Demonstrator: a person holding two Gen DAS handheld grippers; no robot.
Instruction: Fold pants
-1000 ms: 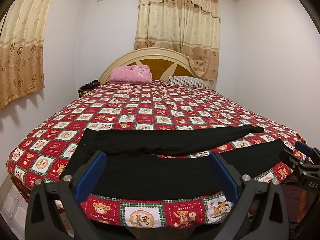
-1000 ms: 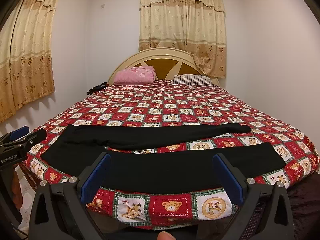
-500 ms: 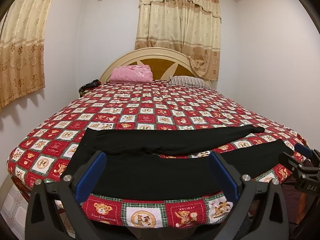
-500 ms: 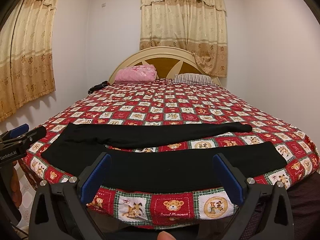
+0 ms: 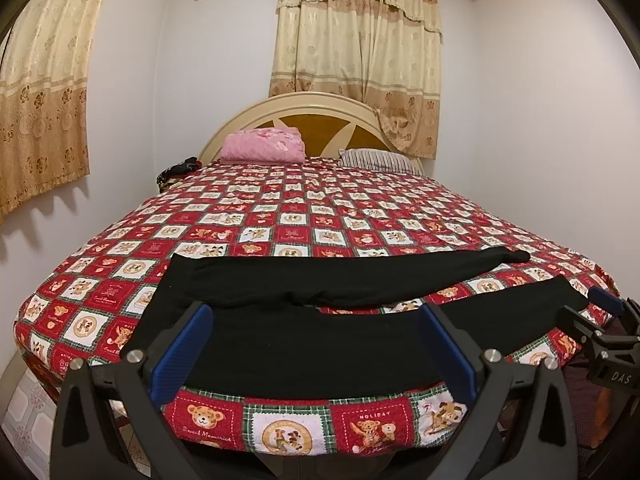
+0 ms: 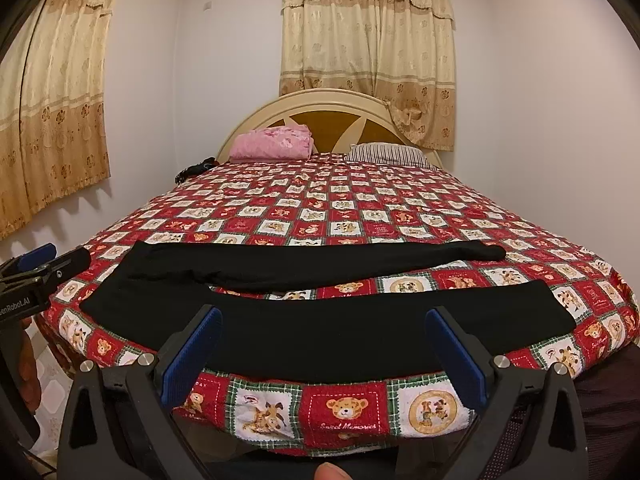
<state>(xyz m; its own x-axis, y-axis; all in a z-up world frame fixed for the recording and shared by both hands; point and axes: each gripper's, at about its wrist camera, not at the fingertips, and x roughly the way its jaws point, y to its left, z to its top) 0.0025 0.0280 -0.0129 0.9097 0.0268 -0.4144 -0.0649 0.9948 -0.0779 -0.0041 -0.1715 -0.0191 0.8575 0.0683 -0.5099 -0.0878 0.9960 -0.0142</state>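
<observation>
Black pants (image 5: 304, 344) lie flat across the near edge of the bed, waist to the left and both legs spread toward the right; they also show in the right wrist view (image 6: 328, 320). My left gripper (image 5: 314, 344) is open and empty, hovering just in front of the near leg. My right gripper (image 6: 324, 344) is open and empty, also in front of the near leg. The right gripper shows at the right edge of the left wrist view (image 5: 600, 320), near the leg's cuff. The left gripper shows at the left edge of the right wrist view (image 6: 40, 272).
The bed has a red teddy-bear patchwork cover (image 5: 312, 216). A folded pink blanket (image 5: 262, 146) and a striped pillow (image 5: 376, 159) lie by the headboard. A dark item (image 5: 178, 170) sits at the far left corner. Walls and curtains surround the bed.
Both grippers have shifted slightly; the bed and pants sit a little lower and closer in the views. The pants have not moved.
</observation>
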